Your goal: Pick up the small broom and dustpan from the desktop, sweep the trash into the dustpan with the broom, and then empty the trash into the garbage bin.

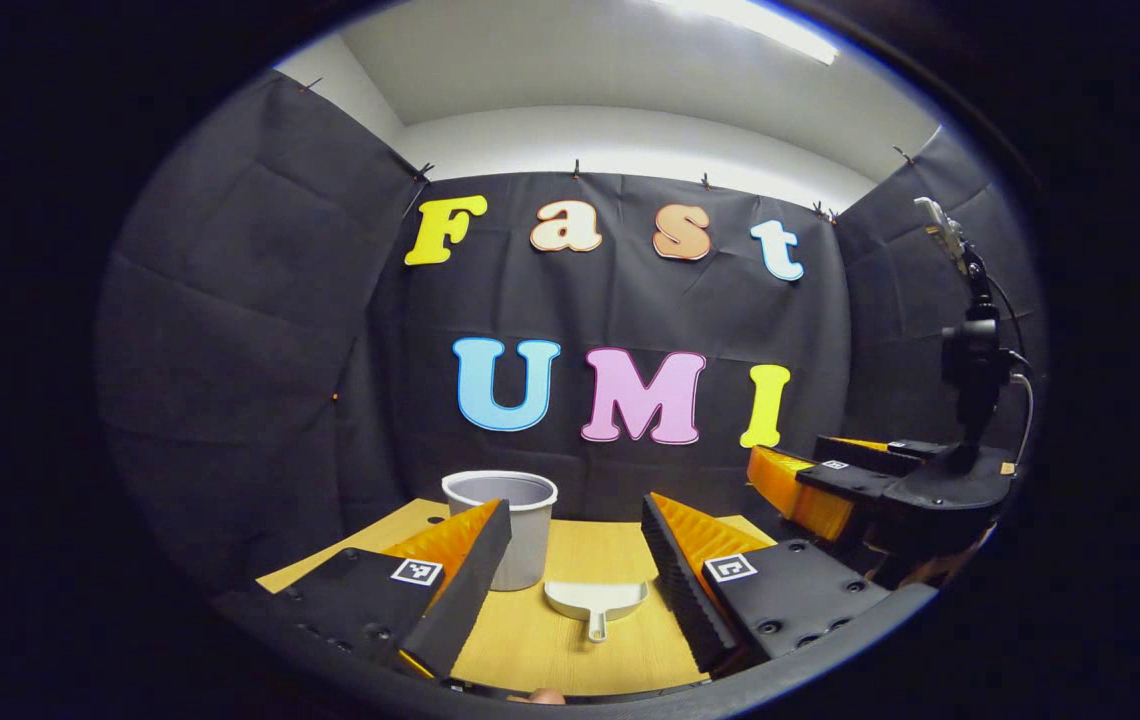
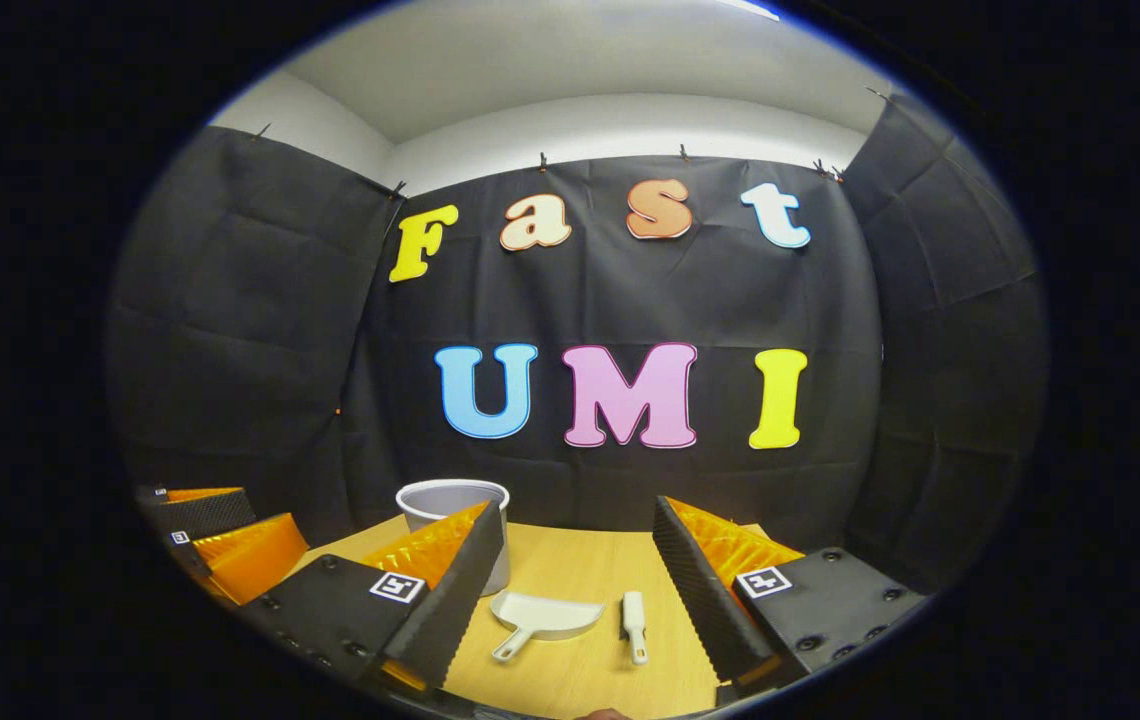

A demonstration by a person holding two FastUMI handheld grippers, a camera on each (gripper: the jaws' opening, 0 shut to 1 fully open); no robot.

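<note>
Left gripper (image 1: pixel 570 560): I have its jaws spread wide, nothing between them, hovering above the desk.
Right gripper (image 2: pixel 580 590): likewise released and empty.
Dustpan: the small white plastic dustpan (image 2: pixel 542 618) lies flat on the light wooden desktop (image 2: pixel 590 680), handle toward me.
Broom: the small white hand broom (image 2: pixel 634 622) lies just beside it.
Bin: the grey round garbage bin (image 1: pixel 512 525) stands behind, near the far edge.

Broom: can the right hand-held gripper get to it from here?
Probably yes. The right hand-held gripper is open, and the small broom lies flat on the table between its fingers, apart from the dustpan, nothing between.
</note>
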